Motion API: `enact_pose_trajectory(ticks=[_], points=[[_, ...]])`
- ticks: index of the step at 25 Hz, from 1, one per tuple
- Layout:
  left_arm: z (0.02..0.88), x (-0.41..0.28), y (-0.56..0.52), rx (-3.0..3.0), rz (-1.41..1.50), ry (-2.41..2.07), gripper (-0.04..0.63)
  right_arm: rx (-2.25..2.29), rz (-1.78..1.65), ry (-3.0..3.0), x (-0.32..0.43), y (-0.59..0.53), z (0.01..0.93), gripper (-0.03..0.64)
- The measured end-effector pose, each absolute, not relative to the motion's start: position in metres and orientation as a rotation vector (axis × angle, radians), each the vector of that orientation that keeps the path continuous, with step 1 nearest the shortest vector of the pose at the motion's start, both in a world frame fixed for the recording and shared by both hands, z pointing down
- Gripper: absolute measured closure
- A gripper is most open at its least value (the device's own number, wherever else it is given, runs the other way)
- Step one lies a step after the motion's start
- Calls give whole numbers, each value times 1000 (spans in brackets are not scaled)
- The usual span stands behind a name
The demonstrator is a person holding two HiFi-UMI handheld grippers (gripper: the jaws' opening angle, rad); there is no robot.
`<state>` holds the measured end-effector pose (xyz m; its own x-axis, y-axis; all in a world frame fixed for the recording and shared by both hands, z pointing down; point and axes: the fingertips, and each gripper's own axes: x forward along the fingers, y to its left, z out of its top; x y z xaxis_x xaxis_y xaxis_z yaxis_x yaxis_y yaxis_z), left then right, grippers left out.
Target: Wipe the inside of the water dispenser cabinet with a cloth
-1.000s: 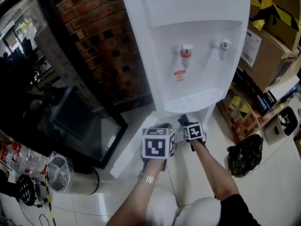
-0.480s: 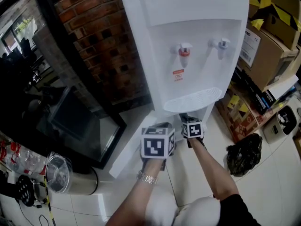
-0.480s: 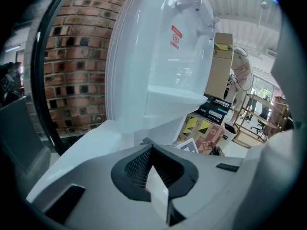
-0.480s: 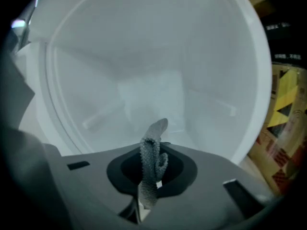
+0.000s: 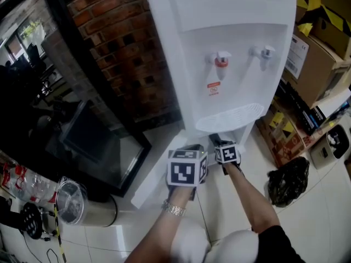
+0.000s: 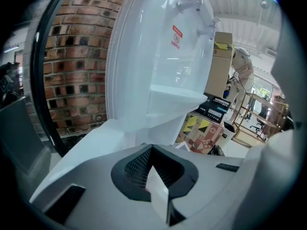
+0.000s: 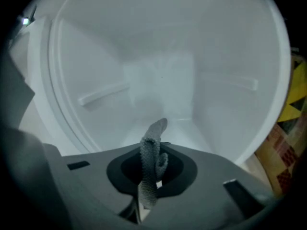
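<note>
Brick wall (image 5: 126, 48), rough and red-brown with dark mortar lines, stands at my far left behind a black frame. Next to it the cabinet door (image 5: 151, 177), a flat smooth white panel, hangs open and slants out over the glossy tiled floor. My left tongs (image 6: 156, 188) are closed tight on a thin white edge of that door, with no gap showing on either side of it.

Above them rises the water dispenser (image 5: 230, 32), a tall body of smooth white plastic with a red-capped tap (image 5: 221, 60), a paler tap (image 5: 267, 52) and a curved ribbed drip tray (image 5: 230, 116).

Under that tray my right tongs (image 7: 151, 176) point into the cabinet (image 7: 163, 80), a bare white hollow with a narrow ledge on each side wall. They are pinched shut on the cloth (image 7: 151, 152), a grey, knobbly, limp strip whose tip sticks up past the tong ends. I cannot tell whether it touches the cabinet floor.

Cardboard boxes (image 5: 323, 43) with yellow-and-black tape are stacked to the right, and a crumpled black bag (image 5: 288, 181) lies on the floor below them.
</note>
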<state>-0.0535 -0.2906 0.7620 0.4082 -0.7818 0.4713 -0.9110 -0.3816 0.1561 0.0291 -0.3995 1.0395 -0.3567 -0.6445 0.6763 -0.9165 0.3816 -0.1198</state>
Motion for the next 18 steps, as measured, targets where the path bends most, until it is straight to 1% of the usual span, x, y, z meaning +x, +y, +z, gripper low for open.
enact_pose_trajectory(ticks=[5,7,9,15,18], points=[[762,-50,-290,2284,448,-1443,595,1576,742,-1959,118,-408,1039,594],[761,-49,-291,2289,446,-1443,595,1610,797,-1953,124,-406,1035,594],[761,-49,-292,2289,446,-1446,595,1562,808,-1988,103,-401,1031,594],[761,-47,-290,2288,449,-1448,595,1283,683,-2284,-14,-386,993,594],[758,-50,-290,2289,446,-1455,595,1157,684,-2357,-49,-371,993,594]])
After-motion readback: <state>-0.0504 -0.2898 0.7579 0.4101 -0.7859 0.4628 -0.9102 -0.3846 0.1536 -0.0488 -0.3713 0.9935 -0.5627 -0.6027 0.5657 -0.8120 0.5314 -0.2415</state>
